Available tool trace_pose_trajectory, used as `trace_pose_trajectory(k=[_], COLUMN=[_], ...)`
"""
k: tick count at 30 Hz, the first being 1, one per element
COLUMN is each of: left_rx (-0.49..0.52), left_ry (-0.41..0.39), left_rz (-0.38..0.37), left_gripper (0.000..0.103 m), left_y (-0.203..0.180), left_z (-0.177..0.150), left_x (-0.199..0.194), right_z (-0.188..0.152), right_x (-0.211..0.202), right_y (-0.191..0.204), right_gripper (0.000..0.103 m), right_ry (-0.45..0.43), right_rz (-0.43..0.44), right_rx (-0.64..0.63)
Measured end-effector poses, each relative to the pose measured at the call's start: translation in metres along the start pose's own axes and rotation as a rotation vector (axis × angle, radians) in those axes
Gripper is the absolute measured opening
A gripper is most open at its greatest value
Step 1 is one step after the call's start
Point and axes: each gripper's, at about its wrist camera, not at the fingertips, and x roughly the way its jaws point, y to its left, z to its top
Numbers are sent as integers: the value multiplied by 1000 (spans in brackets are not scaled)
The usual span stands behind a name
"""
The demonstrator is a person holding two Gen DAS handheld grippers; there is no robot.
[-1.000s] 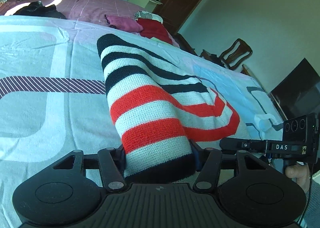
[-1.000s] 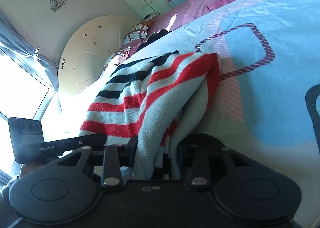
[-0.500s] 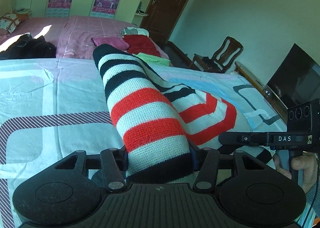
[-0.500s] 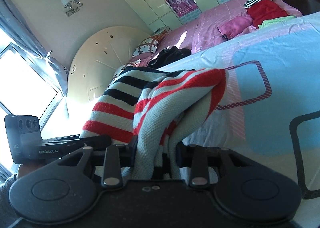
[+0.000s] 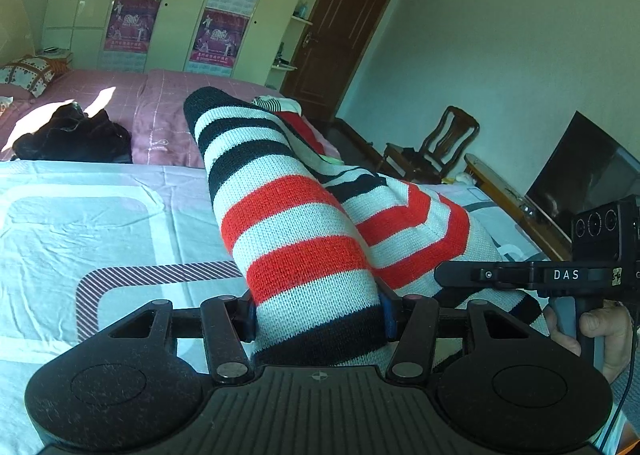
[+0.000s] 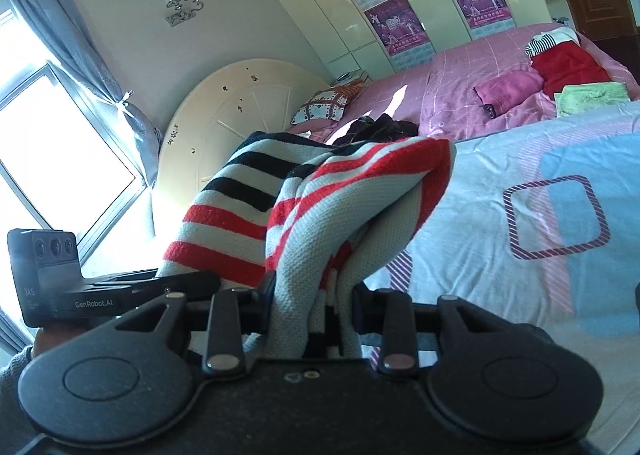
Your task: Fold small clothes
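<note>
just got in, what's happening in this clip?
A person holds a two-finger gripper in each hand. Both the left gripper and the right gripper are clamped on a striped knit sweater, which is raised off the blue patterned bedspread and drapes between them. No fold has been laid down yet. Other clothes, a red garment and a pink one, lie further back on the bed.

a pale blue sheet (image 5: 80, 223) with striped purple outlines covers the near part of the bed, a pink quilt (image 6: 448, 87) the far part. on the quilt lie a black heap of clothing (image 5: 76, 135), a patterned pillow (image 6: 324, 107), a pink bundle (image 6: 508, 89), a red garment (image 6: 568, 67) and a folded green cloth (image 6: 588, 95). wardrobe doors carry purple posters (image 5: 218, 37). a brown door (image 5: 340, 39), a wooden chair (image 5: 440, 147) and a dark tv screen (image 5: 580, 179) stand along the wall. a window (image 6: 52, 151) glares beside a grey curtain (image 6: 80, 31).
</note>
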Motion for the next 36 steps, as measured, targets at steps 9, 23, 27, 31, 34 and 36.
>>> trace_pose_trajectory(k=[9,23,27,31,34,36], left_rx=[-60,-143,-162,-168,-161,-163], left_ry=[-16,39,38,45,53,65], left_rz=[51,113,112,108,109,111], left_gripper=[53,53,53,53,53,53], left_y=[107,230,246,258,267,277], left_z=[-16,-52,-58,-63,-68,-71], left_x=[-77,-106,-101,-99,-97,-98], right_z=[-10,-42,-47,-50,-55,-60], right_x=[93,217,229,240,249,258], right_y=[90,155,157,159,158,160], right_gripper=[35,35,35,35,35,35], right_ry=[44,159,170,177,187,199], right_rz=[46,85,82,80,78,79], right_rx=[-28,-13,-13,-3,20,35])
